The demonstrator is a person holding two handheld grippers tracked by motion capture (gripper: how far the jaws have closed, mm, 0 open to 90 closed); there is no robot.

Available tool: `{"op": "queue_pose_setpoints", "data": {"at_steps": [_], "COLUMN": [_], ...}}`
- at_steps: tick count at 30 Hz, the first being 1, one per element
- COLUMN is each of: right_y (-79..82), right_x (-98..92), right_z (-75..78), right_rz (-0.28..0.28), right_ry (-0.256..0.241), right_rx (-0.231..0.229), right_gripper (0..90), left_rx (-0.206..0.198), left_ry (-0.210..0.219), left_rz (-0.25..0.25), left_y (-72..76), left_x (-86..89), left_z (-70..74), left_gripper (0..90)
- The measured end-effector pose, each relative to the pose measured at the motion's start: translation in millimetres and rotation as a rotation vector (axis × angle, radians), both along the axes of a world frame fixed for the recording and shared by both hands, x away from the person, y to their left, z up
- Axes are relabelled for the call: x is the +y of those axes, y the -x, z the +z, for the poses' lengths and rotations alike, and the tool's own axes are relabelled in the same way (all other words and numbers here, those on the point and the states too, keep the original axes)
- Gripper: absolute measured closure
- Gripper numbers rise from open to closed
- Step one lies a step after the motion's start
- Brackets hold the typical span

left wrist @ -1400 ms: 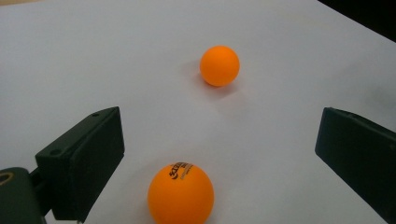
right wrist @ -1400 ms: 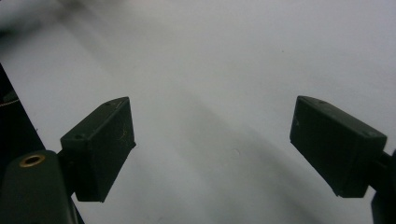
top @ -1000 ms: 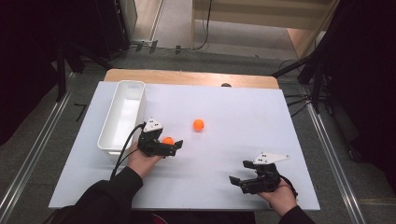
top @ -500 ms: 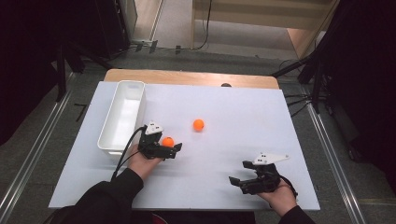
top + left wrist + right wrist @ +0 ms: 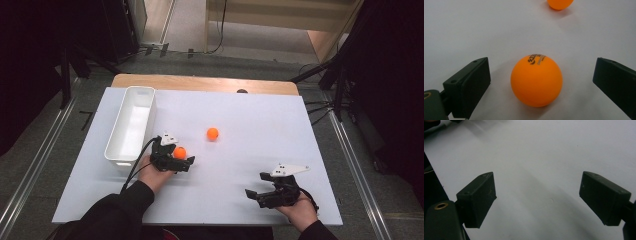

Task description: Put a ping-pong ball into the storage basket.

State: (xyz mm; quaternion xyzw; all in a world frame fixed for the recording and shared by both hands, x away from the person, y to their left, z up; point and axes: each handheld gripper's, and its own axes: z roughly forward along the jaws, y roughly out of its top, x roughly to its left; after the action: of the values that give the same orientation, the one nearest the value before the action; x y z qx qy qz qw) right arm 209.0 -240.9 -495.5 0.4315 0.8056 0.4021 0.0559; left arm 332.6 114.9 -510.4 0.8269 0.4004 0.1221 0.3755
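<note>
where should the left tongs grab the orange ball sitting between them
Across the widest part of the near ball, one pad on each side at mid height. It is round and smooth, so a hold above or below the middle would likely squeeze it out. The left tongs are open with the ball about centred in the gap and touching neither pad, so closing straight in from this low approach should do.

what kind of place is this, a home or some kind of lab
Most likely a lab or recording room, not a home: a bare white table holding a white bin and two orange balls, dark stands and cables around it, and metal floor rails.
</note>
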Motion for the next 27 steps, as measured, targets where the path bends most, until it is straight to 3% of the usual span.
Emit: {"op": "queue_pose_setpoints", "data": {"at_steps": [7, 16, 27], "right_y": [-0.2, -0.4, 0.0], "right_x": [0.4, 0.3, 0.3], "right_z": [-0.4, -0.2, -0.4], "right_rz": [0.004, 0.003, 0.004], "right_ry": [0.005, 0.006, 0.007], "right_rx": [-0.001, -0.002, -0.002], "right_gripper": [12.3, 12.3, 12.3], "left_rx": [-0.006, -0.039, -0.062], "left_ry": [-0.030, -0.112, -0.115], "left_rz": [0.015, 0.026, 0.024], "left_y": [0.1, 3.8, 6.0], "left_x": [-2.6, -8.2, -9.4], "left_z": [-2.1, -2.2, -2.1], "left_gripper": [2.3, 6.9, 14.5]}}
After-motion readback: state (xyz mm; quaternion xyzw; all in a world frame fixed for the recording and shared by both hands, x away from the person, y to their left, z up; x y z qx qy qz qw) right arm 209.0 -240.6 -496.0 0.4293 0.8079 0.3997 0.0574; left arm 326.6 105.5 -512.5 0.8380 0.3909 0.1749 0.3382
